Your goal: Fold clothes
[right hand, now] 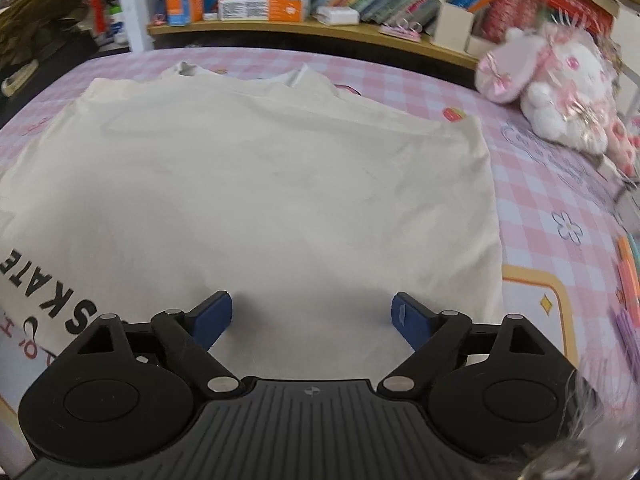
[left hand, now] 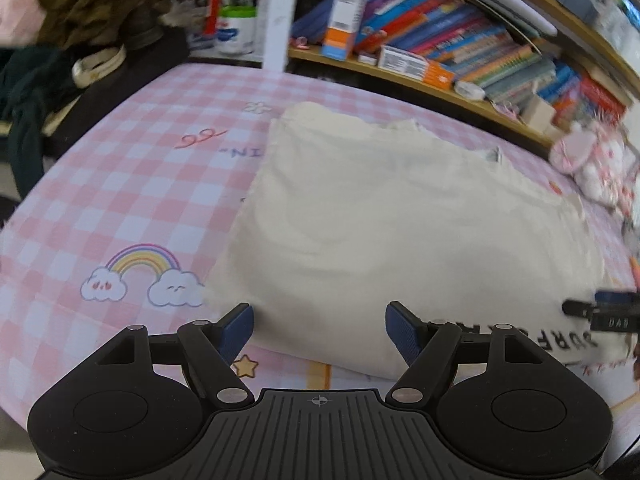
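The cream shirt point(right hand: 256, 184) is spread out flat on the bed point(left hand: 120, 184), which has a pink-and-white checked sheet with a little rainbow-and-clouds print point(left hand: 142, 276) just off the shirt's edge in the left wrist view. The shirt takes up most of both views; it's partly folded, with black block lettering point(right hand: 48, 300) showing near its close edge. Behind the shirt, past the far side of the bed, runs a wooden shelf point(right hand: 312, 32) packed with colourful books point(left hand: 472, 40) and a few boxes. A pink and white plush toy point(right hand: 560, 92) sits on the bed beside the shirt's far corner in the right wrist view. The left tool point(left hand: 320, 330) hangs over the shirt's near edge, jaws spread wide, nothing between them. The right tool point(right hand: 312, 316) is the same deal, wide apart and empty over the near part of the shirt.
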`<state>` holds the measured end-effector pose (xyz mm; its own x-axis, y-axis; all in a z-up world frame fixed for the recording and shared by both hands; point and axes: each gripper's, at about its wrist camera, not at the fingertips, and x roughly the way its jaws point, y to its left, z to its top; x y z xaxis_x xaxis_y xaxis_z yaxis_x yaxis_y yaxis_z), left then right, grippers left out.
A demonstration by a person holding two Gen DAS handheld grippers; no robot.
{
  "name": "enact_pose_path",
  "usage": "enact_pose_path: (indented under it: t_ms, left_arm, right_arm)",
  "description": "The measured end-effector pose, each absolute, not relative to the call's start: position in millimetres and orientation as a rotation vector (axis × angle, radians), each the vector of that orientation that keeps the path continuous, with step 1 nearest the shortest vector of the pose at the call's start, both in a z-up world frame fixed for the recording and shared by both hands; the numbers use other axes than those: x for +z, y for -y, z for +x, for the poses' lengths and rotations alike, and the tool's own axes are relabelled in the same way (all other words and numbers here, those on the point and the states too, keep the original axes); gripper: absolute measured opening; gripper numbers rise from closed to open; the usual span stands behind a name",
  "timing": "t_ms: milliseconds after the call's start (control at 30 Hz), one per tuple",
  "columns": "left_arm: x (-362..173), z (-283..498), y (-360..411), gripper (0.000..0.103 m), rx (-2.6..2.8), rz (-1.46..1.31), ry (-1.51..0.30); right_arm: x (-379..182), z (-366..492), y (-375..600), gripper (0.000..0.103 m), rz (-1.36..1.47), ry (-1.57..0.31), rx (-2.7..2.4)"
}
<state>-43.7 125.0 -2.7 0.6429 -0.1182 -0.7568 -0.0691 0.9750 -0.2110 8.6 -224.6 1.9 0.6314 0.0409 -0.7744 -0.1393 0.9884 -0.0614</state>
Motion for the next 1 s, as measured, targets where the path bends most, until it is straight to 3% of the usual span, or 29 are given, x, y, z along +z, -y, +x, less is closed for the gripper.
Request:
enact_pose_path:
  t_ms: [267,600,900,933,1000]
  left_arm:
    - [-11.8,-39.8,-168.6,0.074,-0.059,-0.294,-0.903]
    - [-29.7,-20.4,-225.9,0.071,-0.179,-0.619,-0.920]
    - [-20.5,-9.4,-208.0,0.071,-0.446,-0.230,-0.871]
    - [-22.0,-8.4,-205.4,0.068,-0.467,-0.204,-0.878]
    - [-23.8,-9.3,-203.6,0.051,-0.496,-0.191,-0.884]
  right_arm:
    - [11.7,-6.0,181.2,0.086,-0.164,-0.850,0.012]
    - [25.8,-33.6,99.3,0.087,-0.233,-0.790,0.090]
    - [27.4,-48.8,54.9,0.087,-0.234,-0.795,0.090]
    - [27.9,-50.3,52.7,0.087,-0.234,-0.794,0.085]
    - [29.0,-53.4,48.8,0.087,-0.235,-0.791,0.072]
